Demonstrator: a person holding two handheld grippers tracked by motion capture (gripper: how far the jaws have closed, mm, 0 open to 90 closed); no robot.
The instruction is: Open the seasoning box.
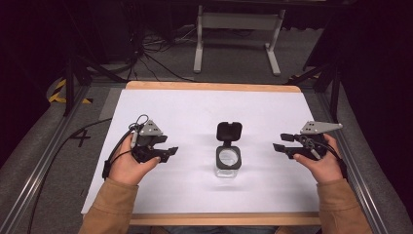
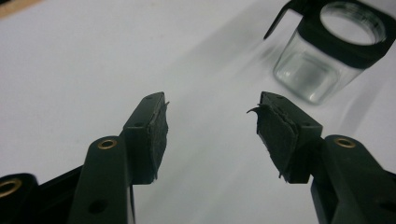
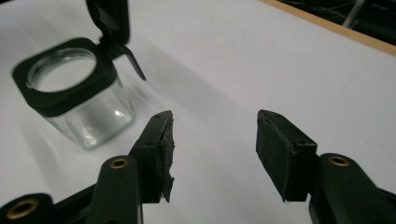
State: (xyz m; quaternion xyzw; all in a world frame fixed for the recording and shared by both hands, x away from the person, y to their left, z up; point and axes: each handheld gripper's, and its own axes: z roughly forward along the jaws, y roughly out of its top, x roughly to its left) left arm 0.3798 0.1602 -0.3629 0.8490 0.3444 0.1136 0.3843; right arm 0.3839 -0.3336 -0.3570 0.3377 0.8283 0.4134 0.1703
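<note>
Your left gripper (image 1: pixel 168 152) sits with jaws spread, nothing between them. Dead centre on the white table (image 1: pixel 195 105) stands the clear jar (image 1: pixel 228 163), black flip lid (image 1: pixel 229 130) hinged up. Right gripper (image 1: pixel 281 142) is wide open too, so looks like you're clear of it on both sides.

Lab, framed test table (image 1: pixel 146 86), floor cables (image 1: pixel 151 53)

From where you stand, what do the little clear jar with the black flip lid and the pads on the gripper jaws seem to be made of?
The small square clear jar looks like glass or hard clear plastic: see-through, glossy, thick base. Its black hinged lid and collar look like matte moulded plastic. The dark jaw pads seem to be foam or rubber: dull, with frayed, torn edges. The white table sheet looks like smooth paper or laminate.
</note>
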